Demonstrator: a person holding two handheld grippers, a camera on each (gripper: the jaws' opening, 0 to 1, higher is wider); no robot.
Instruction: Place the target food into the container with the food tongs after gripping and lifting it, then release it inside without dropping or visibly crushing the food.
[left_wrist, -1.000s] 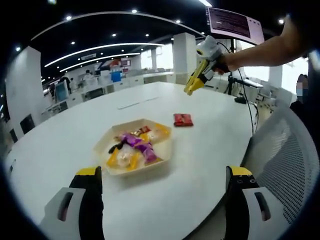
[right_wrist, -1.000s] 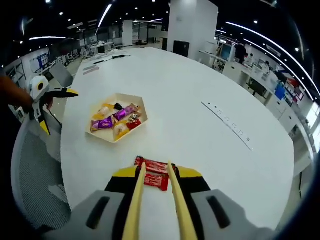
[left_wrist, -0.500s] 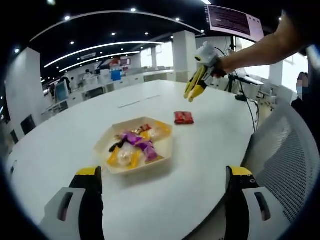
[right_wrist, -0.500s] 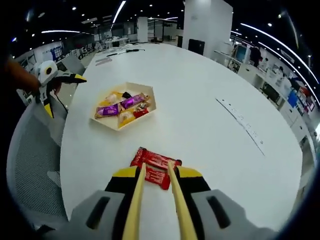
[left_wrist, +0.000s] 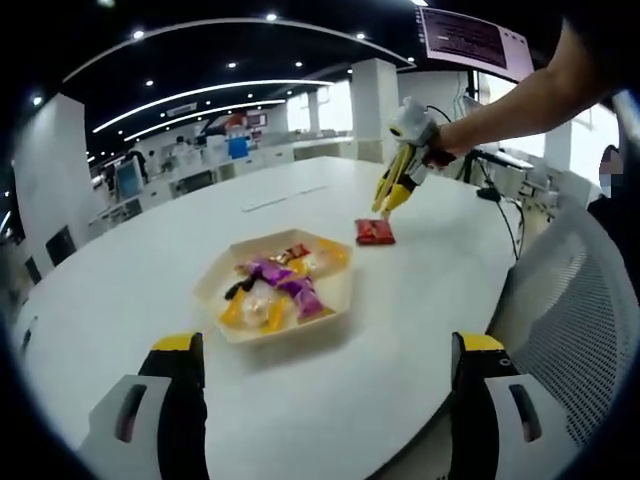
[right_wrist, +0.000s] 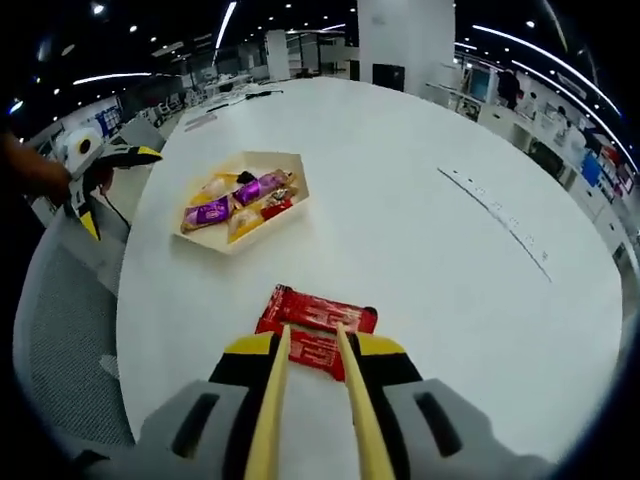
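A red wrapped snack (right_wrist: 318, 312) lies flat on the white table (right_wrist: 430, 270), just beyond the tips of the yellow food tongs (right_wrist: 272, 390). My right gripper (right_wrist: 314, 346) is shut on the tongs, whose two arms stand apart over the snack's near edge. In the left gripper view the right gripper (left_wrist: 400, 180) hangs tilted just above the red snack (left_wrist: 375, 232), held by a person's arm. A beige hexagonal tray (left_wrist: 340, 300) holds several wrapped sweets, purple, yellow and red. My left gripper (left_wrist: 328, 342) is open with nothing between its jaws, on the near side of the tray.
The tray (right_wrist: 290, 165) sits to the upper left of the snack in the right gripper view, with the left gripper (right_wrist: 95, 170) off the table's edge beyond it. A grey mesh chair (left_wrist: 570, 320) stands by the table edge. Office desks lie far behind.
The right gripper with the tongs has come down and nearer to the red snack, whose near edge now lies between the tong tips. The left gripper has barely moved.
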